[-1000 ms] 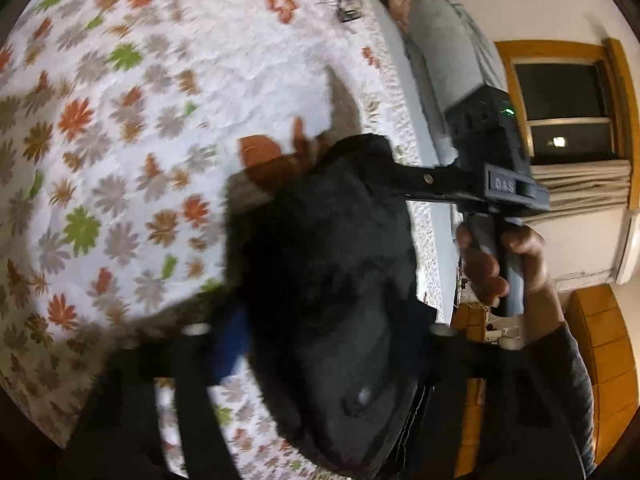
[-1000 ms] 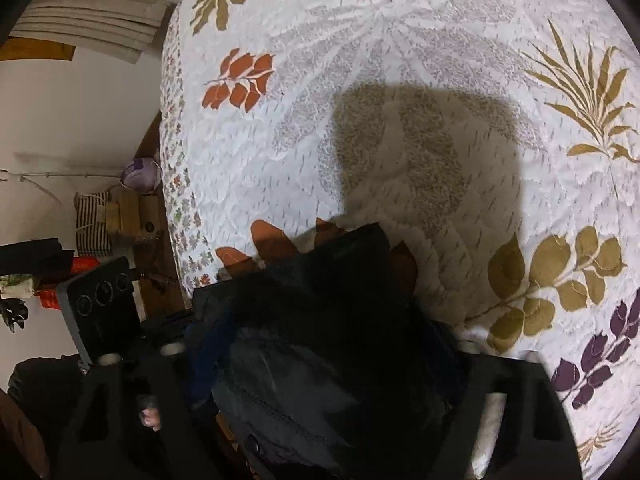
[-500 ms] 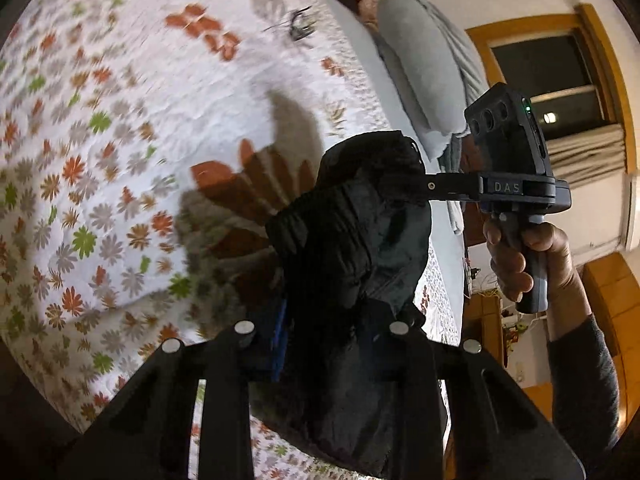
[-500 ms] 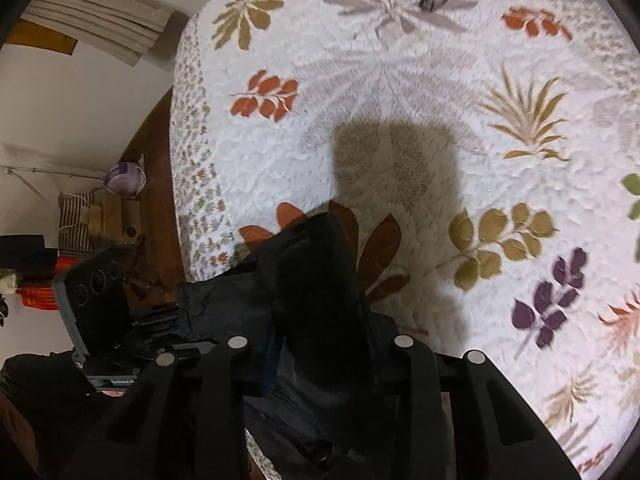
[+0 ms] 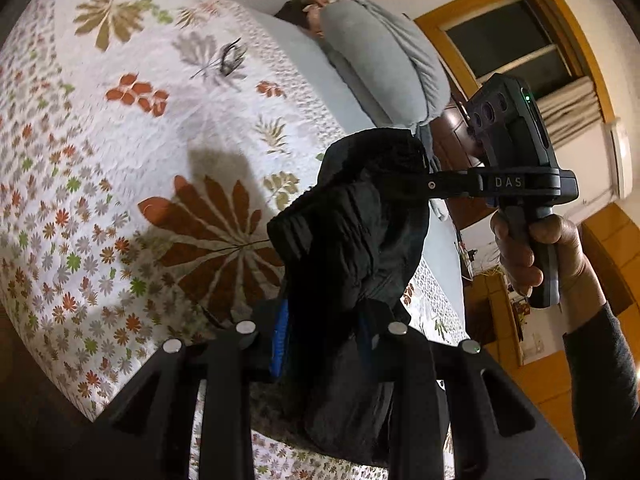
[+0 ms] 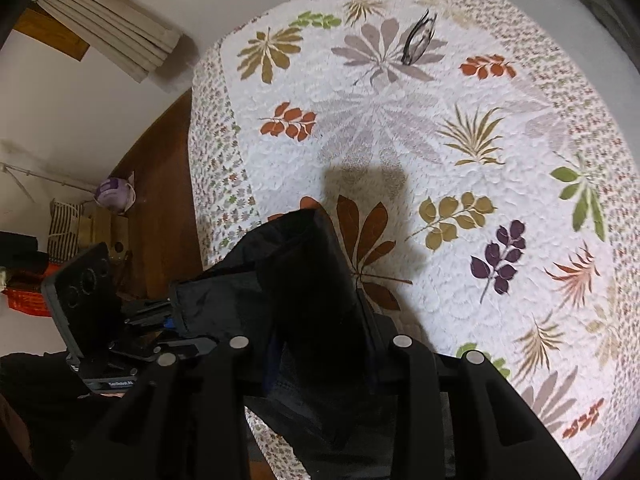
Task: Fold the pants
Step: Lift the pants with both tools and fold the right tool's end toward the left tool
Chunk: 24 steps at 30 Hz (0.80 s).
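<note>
The black pants (image 5: 352, 240) hang bunched in the air above the bed, held by both grippers. My left gripper (image 5: 320, 336) is shut on one edge of the pants near the lens; it also shows in the right wrist view (image 6: 176, 320). My right gripper (image 6: 320, 344) is shut on the other edge of the pants (image 6: 304, 272); in the left wrist view it grips the fabric's top right corner (image 5: 424, 184), with a hand on its handle. The lower part of the pants is hidden behind the gripper bodies.
The bed has a white quilt with leaf prints (image 5: 168, 144) (image 6: 460, 140). A pair of glasses (image 6: 418, 38) (image 5: 230, 58) lies on it far off. A grey pillow (image 5: 384, 60) sits at the head. Wooden floor (image 6: 156, 200) and clutter (image 6: 80, 232) lie beside the bed.
Both grippers have risen with the pants, lifting them well clear of the quilt. More of the bed shows now and the shadow on it is smaller.
</note>
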Available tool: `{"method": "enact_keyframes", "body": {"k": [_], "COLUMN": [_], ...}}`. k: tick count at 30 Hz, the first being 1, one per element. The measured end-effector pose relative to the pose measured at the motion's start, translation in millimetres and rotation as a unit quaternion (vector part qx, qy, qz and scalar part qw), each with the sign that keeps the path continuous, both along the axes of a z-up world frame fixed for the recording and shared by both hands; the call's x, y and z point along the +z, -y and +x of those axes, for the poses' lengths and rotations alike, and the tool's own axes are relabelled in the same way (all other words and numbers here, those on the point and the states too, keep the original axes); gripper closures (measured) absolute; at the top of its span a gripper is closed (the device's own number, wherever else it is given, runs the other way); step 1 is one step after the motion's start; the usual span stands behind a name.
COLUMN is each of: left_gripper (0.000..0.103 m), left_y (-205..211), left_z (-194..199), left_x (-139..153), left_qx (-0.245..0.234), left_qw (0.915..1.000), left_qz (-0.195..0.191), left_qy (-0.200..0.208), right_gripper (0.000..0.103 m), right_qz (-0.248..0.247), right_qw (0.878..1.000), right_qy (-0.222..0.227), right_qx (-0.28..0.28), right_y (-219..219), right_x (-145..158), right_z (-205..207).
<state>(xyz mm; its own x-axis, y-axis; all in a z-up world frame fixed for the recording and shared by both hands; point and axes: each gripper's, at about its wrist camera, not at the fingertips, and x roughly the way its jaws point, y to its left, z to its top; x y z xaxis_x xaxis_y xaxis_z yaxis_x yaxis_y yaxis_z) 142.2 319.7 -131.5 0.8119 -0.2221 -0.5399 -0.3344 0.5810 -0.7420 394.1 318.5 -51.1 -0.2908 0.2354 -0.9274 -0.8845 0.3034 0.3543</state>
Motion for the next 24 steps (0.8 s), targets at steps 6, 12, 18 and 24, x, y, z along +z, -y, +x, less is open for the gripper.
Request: {"method": "enact_keyframes", "body": {"k": [6, 12, 18, 24], "left_gripper": [0.078, 0.078, 0.078, 0.079], "left_y": [18, 47, 70, 105], "left_z": [3, 0, 2, 3], "left_x": [21, 51, 70, 93], "left_qx": [-0.018, -0.043, -0.061, -0.085], "left_qw": [0.9991, 0.9955, 0.9916, 0.9852], "left_qz": [0.036, 0.078, 0.106, 0.140], "left_qy": [0.014, 0.034, 0.042, 0.050], "right_gripper": [0.071, 0.071, 0.071, 0.071], "right_qz": [0.022, 0.051, 0.073, 0.097], "right_qw": [1.000, 0.998, 0.996, 0.992], "right_qy": [0.013, 0.033, 0.050, 0.062], "right_qx": [-0.009, -0.011, -0.023, -0.045], "right_y": [26, 60, 99, 140], "right_x": [29, 61, 85, 104], "right_z": [-5, -10, -15, -18]}}
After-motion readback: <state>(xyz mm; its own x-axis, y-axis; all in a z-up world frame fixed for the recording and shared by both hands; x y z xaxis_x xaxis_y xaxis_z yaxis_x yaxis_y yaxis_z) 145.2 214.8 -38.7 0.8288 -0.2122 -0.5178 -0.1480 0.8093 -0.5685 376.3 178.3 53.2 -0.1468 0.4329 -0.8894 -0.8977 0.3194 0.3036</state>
